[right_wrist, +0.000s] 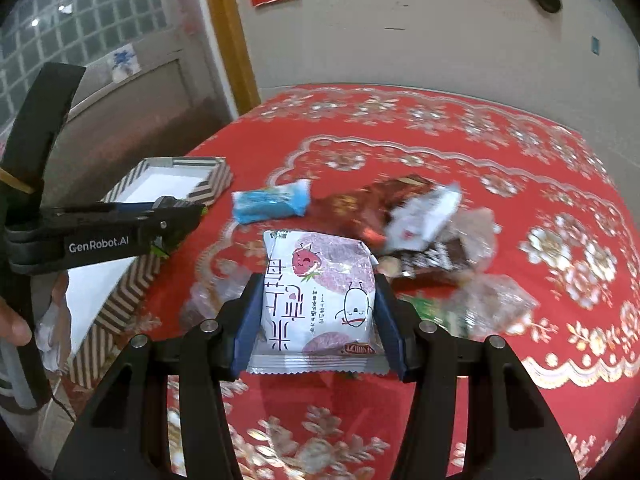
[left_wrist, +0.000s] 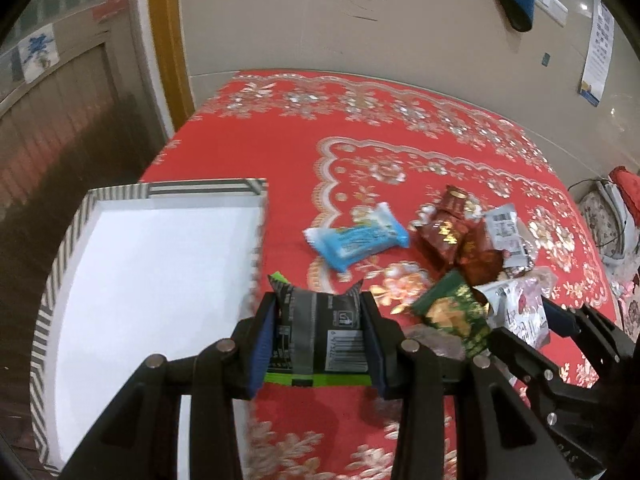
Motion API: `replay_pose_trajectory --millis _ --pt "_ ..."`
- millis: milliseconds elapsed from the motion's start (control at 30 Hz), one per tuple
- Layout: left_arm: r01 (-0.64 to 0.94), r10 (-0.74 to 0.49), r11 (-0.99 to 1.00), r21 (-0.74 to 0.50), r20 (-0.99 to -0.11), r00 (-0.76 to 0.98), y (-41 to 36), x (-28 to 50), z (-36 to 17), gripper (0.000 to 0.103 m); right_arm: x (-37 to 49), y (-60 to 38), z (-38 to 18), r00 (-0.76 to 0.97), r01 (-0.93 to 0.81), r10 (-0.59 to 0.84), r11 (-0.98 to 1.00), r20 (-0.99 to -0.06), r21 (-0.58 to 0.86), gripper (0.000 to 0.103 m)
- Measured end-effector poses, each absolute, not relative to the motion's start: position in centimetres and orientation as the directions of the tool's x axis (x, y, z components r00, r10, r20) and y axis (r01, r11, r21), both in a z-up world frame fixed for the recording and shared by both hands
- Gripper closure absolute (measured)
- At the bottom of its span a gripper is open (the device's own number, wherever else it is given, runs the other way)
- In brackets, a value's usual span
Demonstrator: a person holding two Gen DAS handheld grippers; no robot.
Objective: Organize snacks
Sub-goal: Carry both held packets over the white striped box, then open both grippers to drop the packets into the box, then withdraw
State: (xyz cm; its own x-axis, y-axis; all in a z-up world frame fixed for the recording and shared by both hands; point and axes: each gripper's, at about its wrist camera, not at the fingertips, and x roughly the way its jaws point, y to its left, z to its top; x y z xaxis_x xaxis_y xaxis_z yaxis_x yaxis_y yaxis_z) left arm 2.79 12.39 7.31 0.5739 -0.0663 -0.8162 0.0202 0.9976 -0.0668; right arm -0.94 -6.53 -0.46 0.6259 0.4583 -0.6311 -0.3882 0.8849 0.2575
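My left gripper is shut on a black-and-green snack packet, held above the red tablecloth just right of the striped box with a white inside. My right gripper is shut on a white strawberry snack packet, held above the cloth. The left gripper also shows in the right wrist view, over the box's near edge. A blue packet and a pile of red, green and white snacks lie on the table.
The red floral tablecloth covers the table against a beige wall. The right gripper shows at the right of the left wrist view. A door frame stands at the back left. A chair with cushions sits at the right.
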Motion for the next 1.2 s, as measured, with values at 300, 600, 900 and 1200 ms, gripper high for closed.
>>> replay_pose_trajectory --millis 300,600,900,1200 --pt "-0.078 0.009 0.996 -0.043 -0.819 0.574 19.7 3.4 8.0 0.06 0.8 -0.2 1.5 0.588 -0.495 0.528 0.834 -0.612 0.245 0.05" --pt "-0.182 0.056 0.982 -0.047 -0.851 0.522 26.7 5.6 6.4 0.06 3.7 8.1 3.1 0.531 -0.594 0.59 0.771 -0.608 0.229 0.05" --pt "-0.247 0.074 0.967 -0.056 -0.871 0.486 30.6 7.1 4.4 0.06 6.7 14.7 1.7 0.483 -0.649 0.586 0.738 -0.65 0.183 0.05" --pt "-0.254 0.061 0.965 -0.067 -0.884 0.464 31.4 8.3 3.2 0.06 8.2 17.0 -0.3 0.443 -0.662 0.564 0.73 -0.697 0.169 0.05"
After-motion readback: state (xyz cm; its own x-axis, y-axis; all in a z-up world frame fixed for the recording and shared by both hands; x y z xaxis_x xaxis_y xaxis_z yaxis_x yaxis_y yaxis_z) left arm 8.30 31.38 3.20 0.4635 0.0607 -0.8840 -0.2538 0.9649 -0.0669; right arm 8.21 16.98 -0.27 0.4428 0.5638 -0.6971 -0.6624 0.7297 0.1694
